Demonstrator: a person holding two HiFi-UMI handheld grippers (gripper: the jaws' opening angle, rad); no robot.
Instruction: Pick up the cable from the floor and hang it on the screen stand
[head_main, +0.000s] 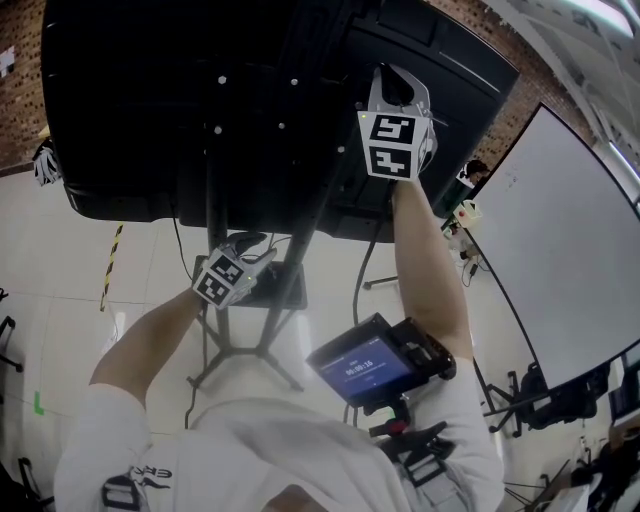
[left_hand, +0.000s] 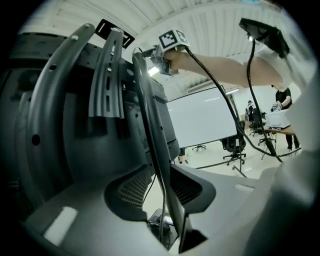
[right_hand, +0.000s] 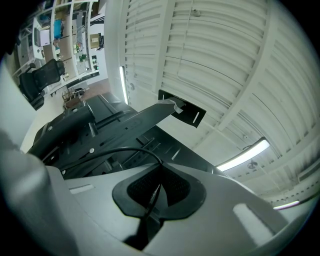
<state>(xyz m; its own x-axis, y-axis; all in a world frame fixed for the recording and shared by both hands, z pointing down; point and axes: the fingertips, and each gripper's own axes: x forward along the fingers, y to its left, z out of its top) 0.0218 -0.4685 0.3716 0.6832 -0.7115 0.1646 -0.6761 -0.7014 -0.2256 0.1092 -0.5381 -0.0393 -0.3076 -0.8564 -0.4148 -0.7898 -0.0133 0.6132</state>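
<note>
the right gripper (head_main: 395, 95) is raised against the back of the black screen (head_main: 180, 90), its fingers clenched on the black cable (right_hand: 121, 148). from the fingers the cable arcs out over the screen's rear brackets, and the rest hangs down past the person's forearm. the left gripper (head_main: 245, 255) sits lower, beside the screen stand (head_main: 213, 325). its fingers are released and grasp nothing, and a slim upright bar of the stand shows in the gap between them.

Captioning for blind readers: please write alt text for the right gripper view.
The right gripper is shut on a thin black cable, which arcs away leftward over the dark metal back of a screen. Above is a white ribbed ceiling with strip lights.
</note>
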